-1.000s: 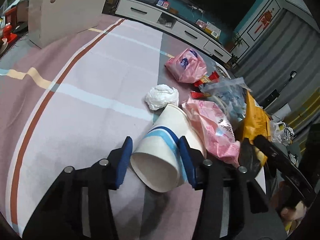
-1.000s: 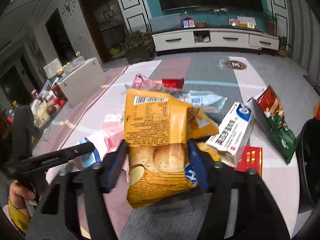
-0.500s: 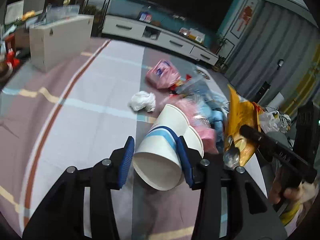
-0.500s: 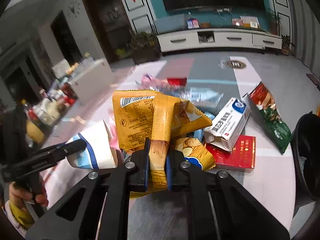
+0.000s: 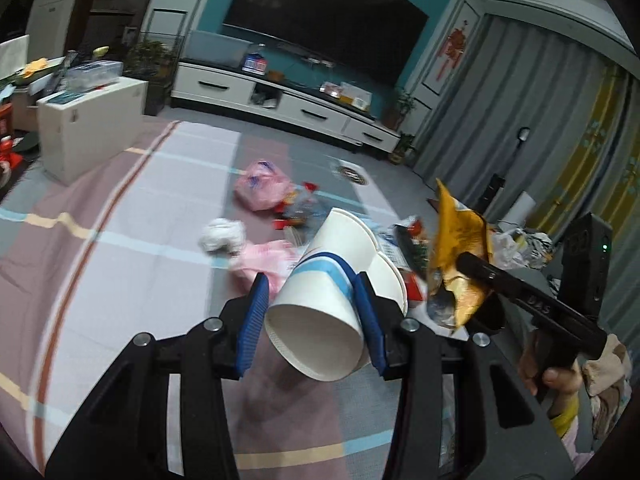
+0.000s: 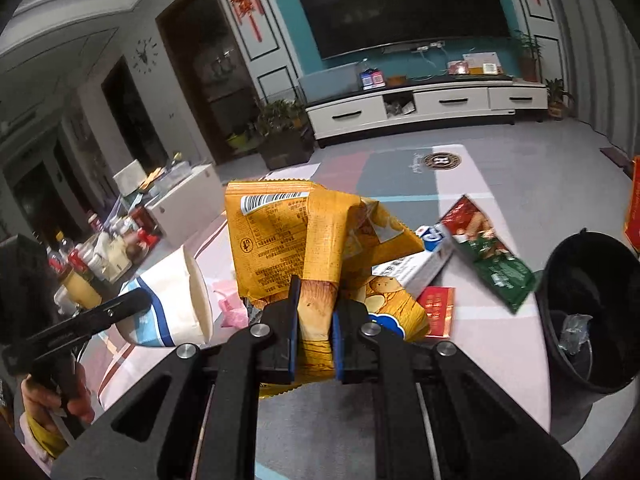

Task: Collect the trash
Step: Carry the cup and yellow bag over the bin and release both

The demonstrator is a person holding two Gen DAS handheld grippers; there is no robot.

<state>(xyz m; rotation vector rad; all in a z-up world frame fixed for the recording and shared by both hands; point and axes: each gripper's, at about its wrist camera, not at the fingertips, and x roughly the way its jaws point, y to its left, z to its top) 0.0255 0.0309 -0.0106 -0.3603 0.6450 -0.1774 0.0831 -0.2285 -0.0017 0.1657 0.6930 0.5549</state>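
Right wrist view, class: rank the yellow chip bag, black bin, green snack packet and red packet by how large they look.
1. yellow chip bag, though it is nearest the camera
2. black bin, partly cut off
3. green snack packet
4. red packet

Bare rug (image 5: 120,264) left; litter pile (image 5: 296,208) ahead

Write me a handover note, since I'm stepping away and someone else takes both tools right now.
Left claw: shut on stacked paper cups, lifted.
Right claw: shut on the yellow chip bag, lifted.
Black bin stands on the right, with some trash inside.
Done: both pieces picked up.
Left: drop both in the bin, then collect the green snack bag, red packet, white box, pink bag, and crumpled tissue on the mat.
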